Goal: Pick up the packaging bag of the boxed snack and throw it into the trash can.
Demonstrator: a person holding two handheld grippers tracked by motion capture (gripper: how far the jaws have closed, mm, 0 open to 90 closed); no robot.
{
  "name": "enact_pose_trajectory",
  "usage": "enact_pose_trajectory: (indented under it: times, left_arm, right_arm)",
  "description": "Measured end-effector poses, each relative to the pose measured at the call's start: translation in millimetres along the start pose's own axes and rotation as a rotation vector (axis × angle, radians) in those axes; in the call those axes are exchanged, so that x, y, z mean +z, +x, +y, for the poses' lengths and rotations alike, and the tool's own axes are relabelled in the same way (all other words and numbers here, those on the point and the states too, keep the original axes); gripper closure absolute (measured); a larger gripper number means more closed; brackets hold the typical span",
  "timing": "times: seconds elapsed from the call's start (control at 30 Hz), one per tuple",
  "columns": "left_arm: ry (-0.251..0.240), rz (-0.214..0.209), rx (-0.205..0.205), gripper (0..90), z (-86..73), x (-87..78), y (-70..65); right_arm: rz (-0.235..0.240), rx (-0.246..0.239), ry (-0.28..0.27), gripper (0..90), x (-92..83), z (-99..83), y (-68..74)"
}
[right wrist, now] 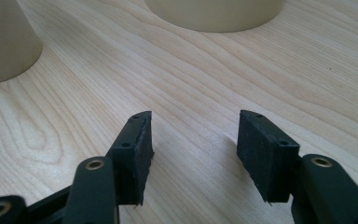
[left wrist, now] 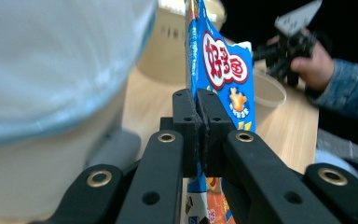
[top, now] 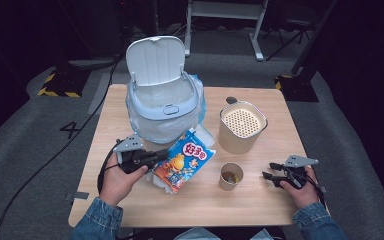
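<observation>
High view: left gripper (top: 161, 154) has its jaws clamped on the snack packet (top: 184, 160), at 6 o'clock of the open, bag-lined bin (top: 163, 107), over the table (top: 260, 200). Right gripper (top: 270, 171) sits idle at 3 o'clock of the paper cup (top: 231, 176), which holds some brown residue. The beige canister (top: 241, 127) carries a perforated insert.

Left gripper view: jaws pinch the packet's edge seam. Likely light, crinkly, slippery film; the seam is the best hold.

Right gripper view: jaws apart, empty.
</observation>
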State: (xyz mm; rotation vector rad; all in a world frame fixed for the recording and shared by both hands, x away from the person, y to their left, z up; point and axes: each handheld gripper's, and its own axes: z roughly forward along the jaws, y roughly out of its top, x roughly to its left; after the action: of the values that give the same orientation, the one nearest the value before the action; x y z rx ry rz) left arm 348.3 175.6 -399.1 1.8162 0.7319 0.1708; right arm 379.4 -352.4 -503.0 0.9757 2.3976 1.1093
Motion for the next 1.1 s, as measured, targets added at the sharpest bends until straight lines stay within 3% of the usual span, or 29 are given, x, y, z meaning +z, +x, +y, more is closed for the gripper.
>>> enact_pose_trajectory:
  times: [0.03,0.2,0.57,0.8,1.0,1.1]
  left_arm:
    - [-0.03,0.015,0.02,87.3,4.4,-2.9,-1.3]
    - [-0.097,0.016,0.046,87.3,14.3,-7.1,-5.0]
    - [-0.204,0.03,0.099,87.4,45.8,-12.3,-12.6]
    - [-0.232,0.04,0.122,87.3,62.4,-18.6,-13.7]
    - [-0.249,0.023,0.144,87.4,79.9,-26.9,-10.2]
    - [-0.251,-0.011,0.164,87.3,94.7,-32.8,-6.6]
  right_arm:
    - [-0.002,0.0,0.001,44.4,0.3,0.3,0.3]
    - [-0.001,0.004,0.003,43.3,1.2,1.1,0.8]
    - [-0.001,0.004,0.003,43.3,1.2,1.1,0.9]
    - [-0.002,0.003,0.003,43.3,1.2,1.0,1.0]
    - [-0.002,0.004,0.003,43.3,1.2,1.0,1.0]
    - [-0.002,0.004,0.003,43.3,1.2,1.0,1.0]
